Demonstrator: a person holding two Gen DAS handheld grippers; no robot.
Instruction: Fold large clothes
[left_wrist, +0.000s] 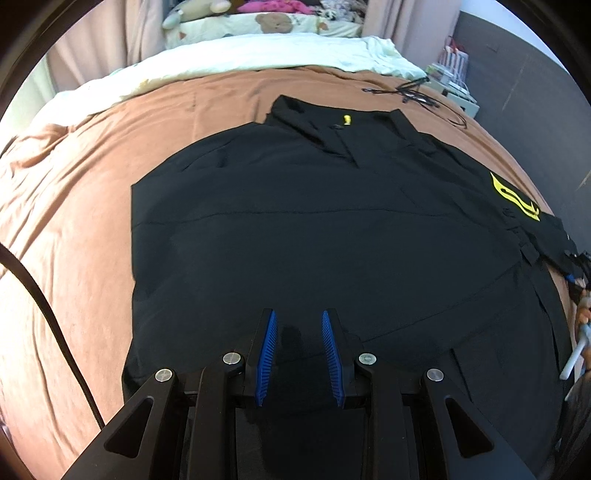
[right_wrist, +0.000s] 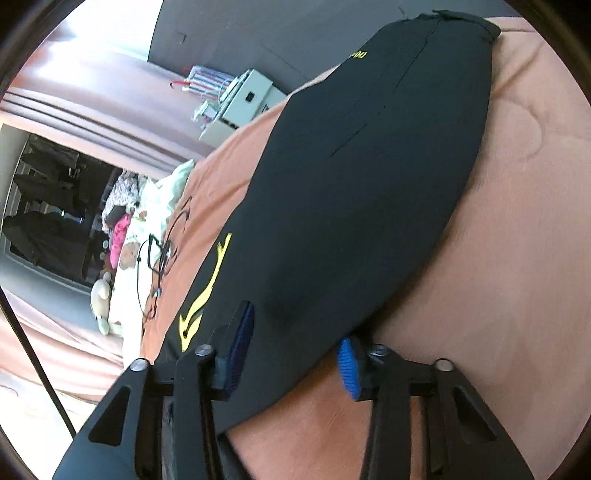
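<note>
A black shirt (left_wrist: 314, 229) lies flat on the brown bed cover (left_wrist: 74, 221), collar at the far end and its left side folded in to a straight edge. My left gripper (left_wrist: 299, 314) hangs over the near hem, open, with only flat cloth showing in the gap. The shirt's right sleeve (right_wrist: 369, 184), with a yellow print (right_wrist: 207, 291) near the shoulder, stretches away to its cuff (right_wrist: 461, 18). My right gripper (right_wrist: 295, 325) straddles this sleeve near the shoulder. One pad (right_wrist: 240, 347) rests on top and the other (right_wrist: 349, 369) sits at the sleeve's lower edge, with a wide gap between them.
A cream quilt (left_wrist: 258, 55) and soft toys lie at the head of the bed. Black cables (left_wrist: 410, 92) sit on the cover beyond the collar. Boxes (right_wrist: 240, 103) stand beside the bed by a dark wall. A hand (left_wrist: 583, 314) shows at the right edge.
</note>
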